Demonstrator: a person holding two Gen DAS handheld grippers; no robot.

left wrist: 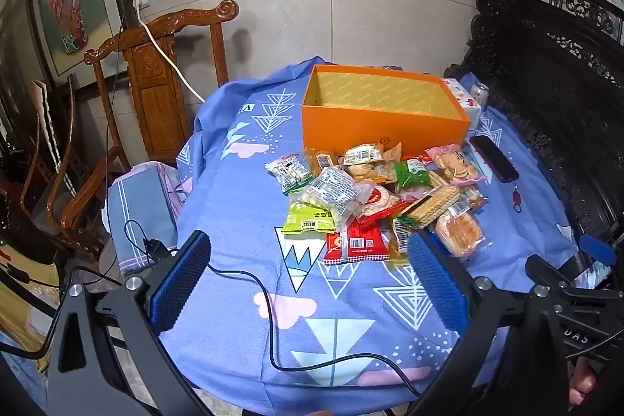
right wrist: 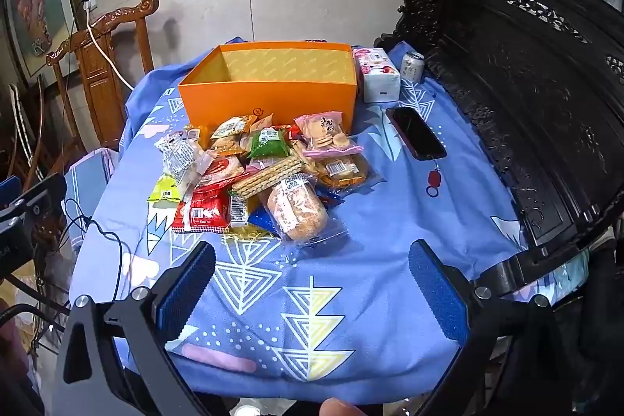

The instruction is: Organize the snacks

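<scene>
Right now I am holding both tongs out over the near edge of the table, tilted down toward the cloth, and neither one is carrying anything: the left gripper (left wrist: pixel 310 283) is standing spread wide with only blue tablecloth (left wrist: pixel 241 190) between its pads, and the right gripper (right wrist: pixel 312 293) is spread just as wide over the same bare cloth. The snack pile (right wrist: pixel 265 178) is lying in a loose heap in the middle of the table, its far edge touching the front wall of the orange box (right wrist: pixel 273 96), which is sitting open and looks empty as far as I can see inside. I am judging that nothing has gone in yet, so the first pick is what I am facing. The packets are overlapping each other, so closing on one could drag or flip its neighbours, and slick wrappers may slide out of the pads. The bread packet (right wrist: pixel 298 211) nearest my right tong looks soft and could be crushed by a hard squeeze. A phone (right wrist: pixel 415 137) is lying just right of the heap, and a sweeping approach could knock it. A thin black cable (left wrist: pixel 269 314) is trailing across the cloth under my left tong and could snag a finger.
</scene>
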